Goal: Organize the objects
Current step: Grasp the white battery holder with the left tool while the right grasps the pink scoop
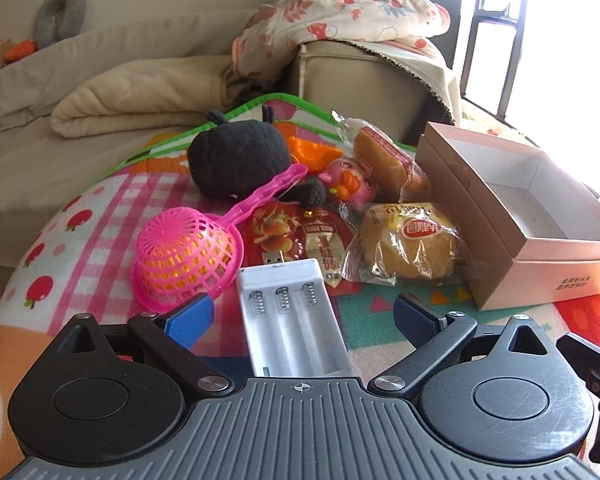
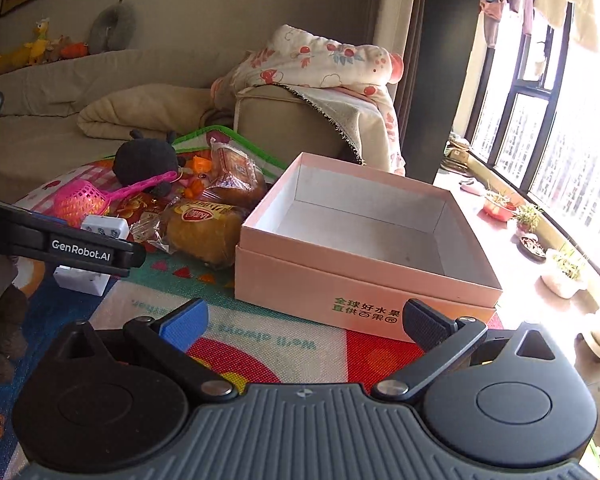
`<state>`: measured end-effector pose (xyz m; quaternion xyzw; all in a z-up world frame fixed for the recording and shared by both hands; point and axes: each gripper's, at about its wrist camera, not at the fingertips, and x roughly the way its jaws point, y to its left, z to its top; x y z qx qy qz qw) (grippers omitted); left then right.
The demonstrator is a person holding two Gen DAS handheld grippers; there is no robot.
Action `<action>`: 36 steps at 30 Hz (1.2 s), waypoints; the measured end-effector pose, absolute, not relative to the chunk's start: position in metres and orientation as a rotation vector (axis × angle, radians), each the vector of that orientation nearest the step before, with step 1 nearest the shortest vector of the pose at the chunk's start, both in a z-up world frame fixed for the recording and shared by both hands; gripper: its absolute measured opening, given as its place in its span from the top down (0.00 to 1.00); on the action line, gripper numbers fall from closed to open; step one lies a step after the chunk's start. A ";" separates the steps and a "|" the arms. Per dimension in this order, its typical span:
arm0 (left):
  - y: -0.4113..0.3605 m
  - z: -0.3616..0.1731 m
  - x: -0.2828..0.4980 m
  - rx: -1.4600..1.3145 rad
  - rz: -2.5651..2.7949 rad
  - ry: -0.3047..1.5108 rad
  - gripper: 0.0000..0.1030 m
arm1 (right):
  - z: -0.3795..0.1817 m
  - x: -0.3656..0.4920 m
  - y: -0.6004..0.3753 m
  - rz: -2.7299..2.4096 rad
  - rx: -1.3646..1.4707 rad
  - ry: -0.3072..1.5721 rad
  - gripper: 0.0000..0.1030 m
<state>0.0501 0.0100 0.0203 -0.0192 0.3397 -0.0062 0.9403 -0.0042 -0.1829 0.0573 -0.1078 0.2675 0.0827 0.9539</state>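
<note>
White battery case (image 1: 296, 316) between wide-spread left hand-held gripper (image 1: 302, 316) pads, seemingly untouched.

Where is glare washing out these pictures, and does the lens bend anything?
Left wrist view: window light blows out the pink box's far right corner, and the play mat curves like a dome. Right wrist view: the window burns white at top right, its frames bowing.

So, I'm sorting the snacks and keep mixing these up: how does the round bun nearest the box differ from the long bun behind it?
The round bun is dome-shaped and golden-yellow; the long bun is oblong and darker, reddish-brown. The round bun lies beside the box's near corner, in front; the long bun lies farther back, against the pink toy. The round bun's label is a red badge; the long bun's is a pale printed band. Both are sealed in clear wrappers.
</note>
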 end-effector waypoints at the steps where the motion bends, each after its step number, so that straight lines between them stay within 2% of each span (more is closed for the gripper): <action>1: 0.010 0.019 0.051 -0.021 0.000 0.696 0.26 | 0.059 -0.005 -0.183 0.173 -0.212 0.540 0.00; 2: 0.010 0.016 0.053 -0.005 0.013 0.710 0.42 | 0.060 -0.006 -0.183 0.178 -0.202 0.541 0.00; 3: 0.012 0.015 0.053 -0.003 0.011 0.719 0.47 | 0.061 -0.005 -0.182 0.186 -0.191 0.550 0.00; 11: 0.062 0.027 0.008 -0.092 -0.090 0.679 0.48 | 0.073 0.016 -0.148 0.290 -0.092 0.636 0.00; 20: 0.158 0.044 -0.035 -0.174 0.054 0.619 0.48 | 0.062 0.073 -0.016 0.451 -0.103 0.678 0.00; 26: 0.184 0.038 -0.048 -0.220 0.088 0.623 0.48 | 0.041 0.099 0.054 0.401 -0.223 0.667 0.00; 28: 0.187 0.036 -0.051 -0.226 0.085 0.625 0.48 | 0.038 0.104 0.060 0.395 -0.265 0.677 0.16; 29: 0.187 0.036 -0.051 -0.229 0.081 0.626 0.48 | 0.038 0.104 0.060 0.395 -0.289 0.693 0.29; 36: 0.165 0.036 -0.054 -0.208 -0.023 0.636 0.48 | 0.072 0.052 -0.008 0.466 -0.339 0.617 0.30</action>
